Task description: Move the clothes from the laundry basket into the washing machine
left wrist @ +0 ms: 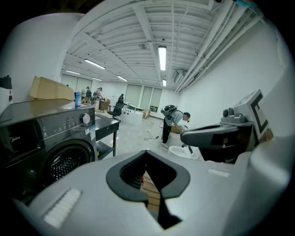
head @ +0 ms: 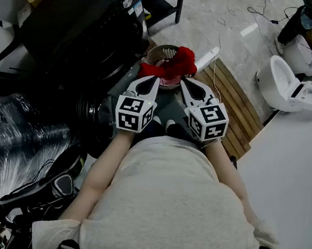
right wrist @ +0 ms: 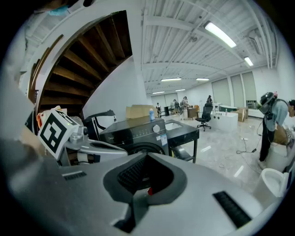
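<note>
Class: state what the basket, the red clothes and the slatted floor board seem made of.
Basket: openwork weave, wicker or plastic, matt.
Red clothes: soft fabric; it folds and drapes.
Board: probably wood, brown parallel slats.

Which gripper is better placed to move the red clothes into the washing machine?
Probably left. Both shut, empty grippers point at the red clothes, but the left gripper is on the washing machine side; the right gripper is farther from it.

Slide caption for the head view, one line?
Both shut, the left claw and right claw point side by side at red clothes heaped in the laundry basket beside the washing machine.
</note>
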Available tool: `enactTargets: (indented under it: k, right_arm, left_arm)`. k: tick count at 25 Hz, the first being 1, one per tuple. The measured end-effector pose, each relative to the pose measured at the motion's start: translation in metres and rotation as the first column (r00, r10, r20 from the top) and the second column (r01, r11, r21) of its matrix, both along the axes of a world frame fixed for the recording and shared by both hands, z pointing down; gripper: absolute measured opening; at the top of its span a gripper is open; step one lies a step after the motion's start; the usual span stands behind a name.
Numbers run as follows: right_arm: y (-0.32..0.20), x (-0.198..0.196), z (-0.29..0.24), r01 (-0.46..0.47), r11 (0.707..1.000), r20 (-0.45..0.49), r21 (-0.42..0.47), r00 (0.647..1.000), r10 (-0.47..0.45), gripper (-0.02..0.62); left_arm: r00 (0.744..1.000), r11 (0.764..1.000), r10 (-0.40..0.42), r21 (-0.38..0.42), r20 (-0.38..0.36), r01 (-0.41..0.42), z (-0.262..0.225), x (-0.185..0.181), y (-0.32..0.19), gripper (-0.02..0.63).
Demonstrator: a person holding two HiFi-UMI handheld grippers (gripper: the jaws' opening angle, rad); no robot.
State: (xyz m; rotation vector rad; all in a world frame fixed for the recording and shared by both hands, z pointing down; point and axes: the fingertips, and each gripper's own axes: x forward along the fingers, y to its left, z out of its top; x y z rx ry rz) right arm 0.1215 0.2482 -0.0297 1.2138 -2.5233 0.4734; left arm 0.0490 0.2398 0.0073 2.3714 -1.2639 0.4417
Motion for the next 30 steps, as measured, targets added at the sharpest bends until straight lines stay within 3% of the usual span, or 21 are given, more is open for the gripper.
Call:
enactTargets:
  k: [15,21,26,30]
  right_arm:
    - [0.002,-0.007,0.009,-0.009,1.0,-0.07,-0.013,0.997,0.008,0.008]
    - [-0.005,-0.011,0.003,-0.06,0.998,0.018,-0.009,0.998,0.061,0.009]
    - [-0.008,-0.01,0.02,-0.096,0.995,-0.005,-0.029,0.995,0.096,0.009]
    - [-0.006,-0.009,0.042,-0.124,0.987,-0.031,-0.106,0.992,0.122,0.009]
  left_arm:
    - [1.0,0.999,-0.022,-0.024,-0.005,0.022,0.01,-0.012,-0.002,0.009]
    - [0.999,0.999,-0.033,-0.034,-0.033,0.031,0.012,-0.024,-0.004,0.011]
    - [0.998,0.997,-0.008,-0.072,-0.054,0.005,0.03,-0.026,0.001,0.01]
    - [0.999,0.99,0.015,-0.14,-0.034,-0.02,0.051,-0.031,0.009,0.01]
